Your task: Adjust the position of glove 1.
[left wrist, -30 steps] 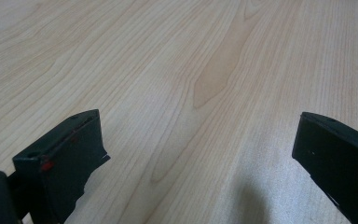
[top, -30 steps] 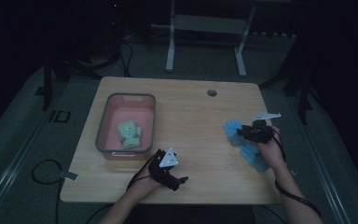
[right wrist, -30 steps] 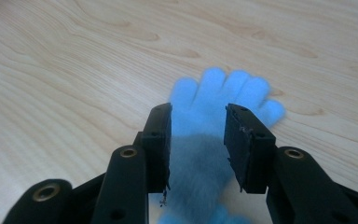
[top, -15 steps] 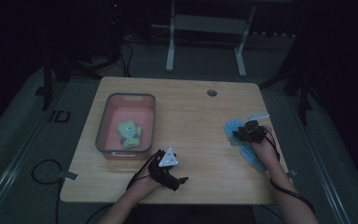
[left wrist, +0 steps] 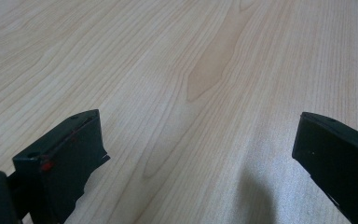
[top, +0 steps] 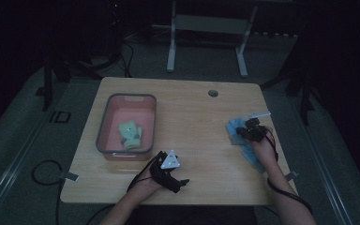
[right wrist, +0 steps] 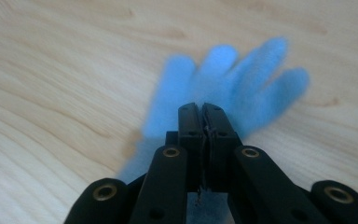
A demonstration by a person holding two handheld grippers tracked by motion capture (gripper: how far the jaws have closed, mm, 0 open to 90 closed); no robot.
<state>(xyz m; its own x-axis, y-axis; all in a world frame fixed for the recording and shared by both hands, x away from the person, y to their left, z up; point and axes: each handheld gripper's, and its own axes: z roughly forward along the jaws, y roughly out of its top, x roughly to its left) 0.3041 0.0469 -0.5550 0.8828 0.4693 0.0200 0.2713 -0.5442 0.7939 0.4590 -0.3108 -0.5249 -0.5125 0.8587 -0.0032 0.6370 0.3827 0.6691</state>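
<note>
Right gripper view: unlabelled blue glove (right wrist: 223, 88), no writing.

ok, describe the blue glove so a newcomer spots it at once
Start at the wooden table and go to its right edge, opposite the pink bin. The blue glove lies flat there, fingers spread, with the right gripper shut over it. The other glove is green and sits inside the bin.

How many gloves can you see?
2. A blue glove lies on the table at the right, under the right gripper, whose fingers are pressed together over it. A green glove lies in the pink bin. More could be hidden underneath.
</note>
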